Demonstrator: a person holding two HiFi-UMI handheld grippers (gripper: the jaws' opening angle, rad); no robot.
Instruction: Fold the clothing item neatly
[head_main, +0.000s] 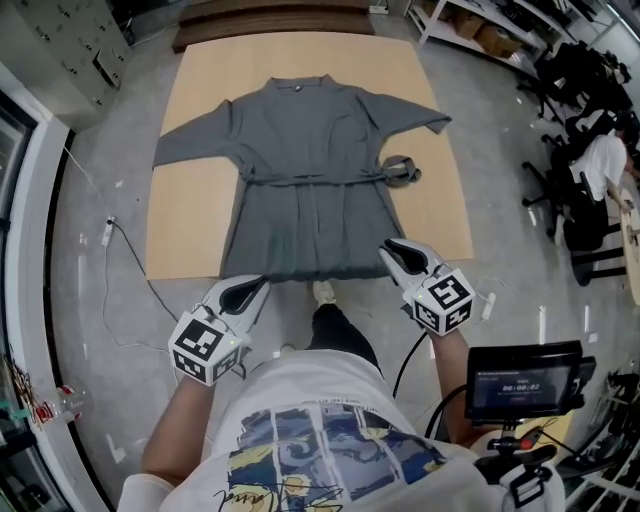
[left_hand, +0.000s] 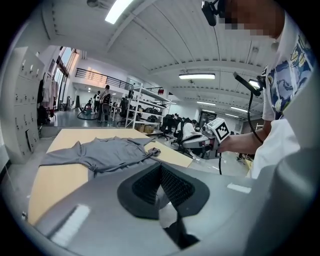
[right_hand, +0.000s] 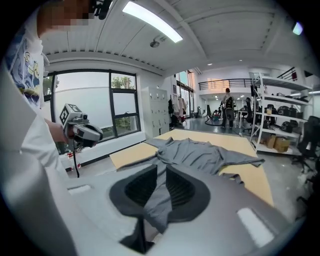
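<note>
Both of my grippers sit at the near hem of the grey dress (head_main: 310, 170), which lies spread flat, sleeves out, on the tan board (head_main: 200, 240) on the floor. My right gripper (head_main: 393, 250) is clamped on the hem's right corner, and a strip of grey cloth runs up between its pads toward the rest of the garment. My left gripper (head_main: 256, 285) has its jaws pressed fully together, tips just beside the hem's left corner. The dress's belt (head_main: 402, 171) trails off to the right at the waist.
</note>
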